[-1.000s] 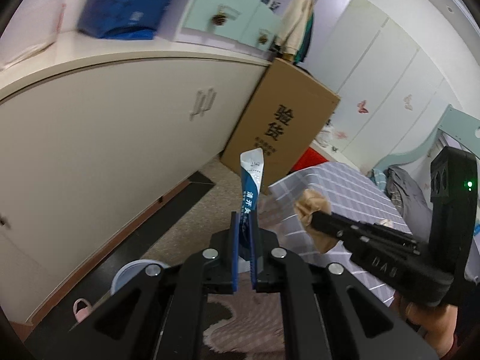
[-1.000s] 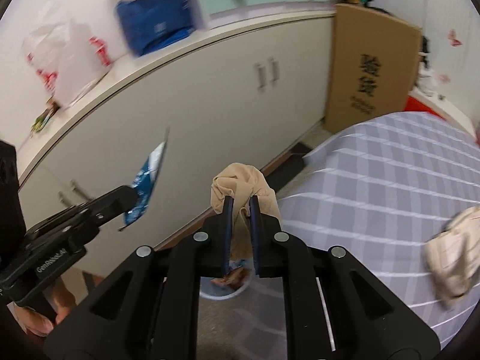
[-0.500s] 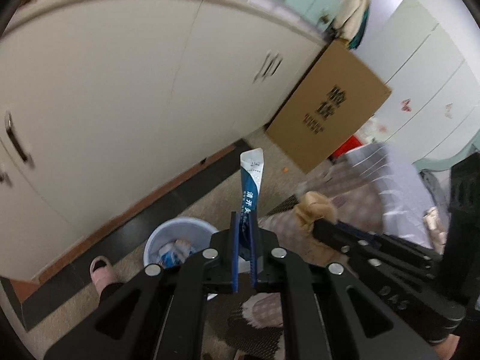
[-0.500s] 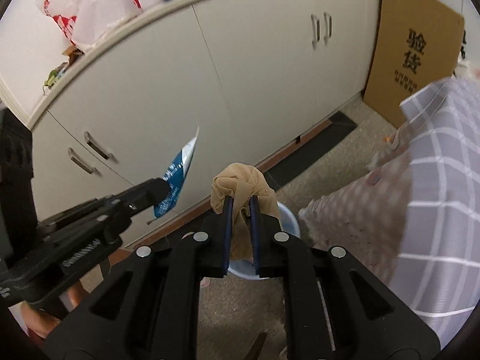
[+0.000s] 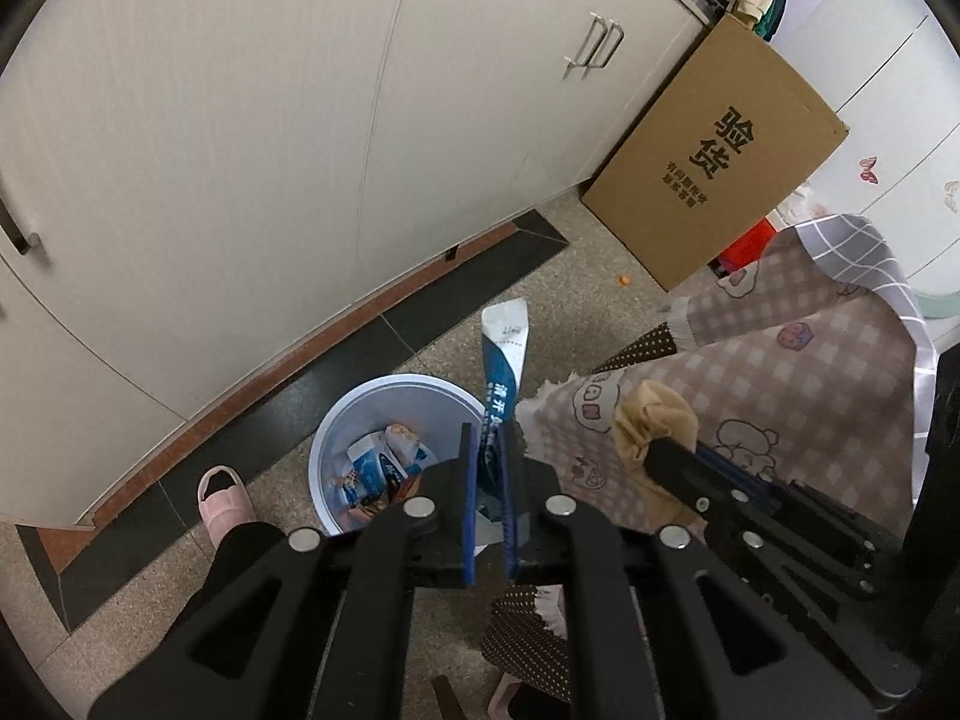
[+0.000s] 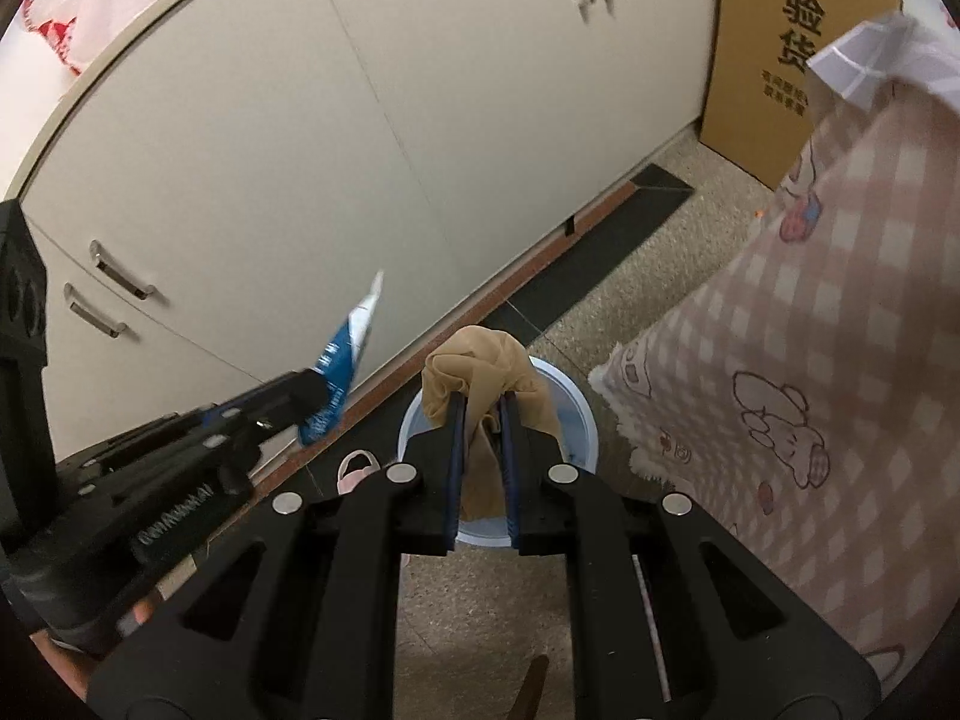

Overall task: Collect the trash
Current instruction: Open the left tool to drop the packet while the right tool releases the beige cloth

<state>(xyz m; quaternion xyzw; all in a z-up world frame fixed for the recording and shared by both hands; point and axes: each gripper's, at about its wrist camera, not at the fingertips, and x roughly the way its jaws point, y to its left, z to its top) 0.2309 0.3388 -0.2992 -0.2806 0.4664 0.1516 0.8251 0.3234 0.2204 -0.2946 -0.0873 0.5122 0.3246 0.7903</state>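
Note:
My left gripper (image 5: 487, 438) is shut on a blue-and-white plastic wrapper (image 5: 503, 360) that sticks up between its fingers; the wrapper also shows in the right wrist view (image 6: 345, 360). It hangs just right of a light blue trash bin (image 5: 336, 426) holding several wrappers. My right gripper (image 6: 480, 408) is shut on a tan crumpled stocking (image 6: 477, 363), held directly above the bin (image 6: 585, 426). The stocking also shows in the left wrist view (image 5: 657, 417), at the tip of the right gripper.
White cabinets (image 5: 240, 120) run along the far side above a dark floor strip. A cardboard box (image 5: 720, 150) leans against them. A pink checked bed cover (image 5: 780, 384) hangs at the right. A pink slipper (image 5: 222, 495) lies left of the bin.
Both grippers have tilted down and moved toward the floor; the bin has come into full view beneath them. Both still hold their items.

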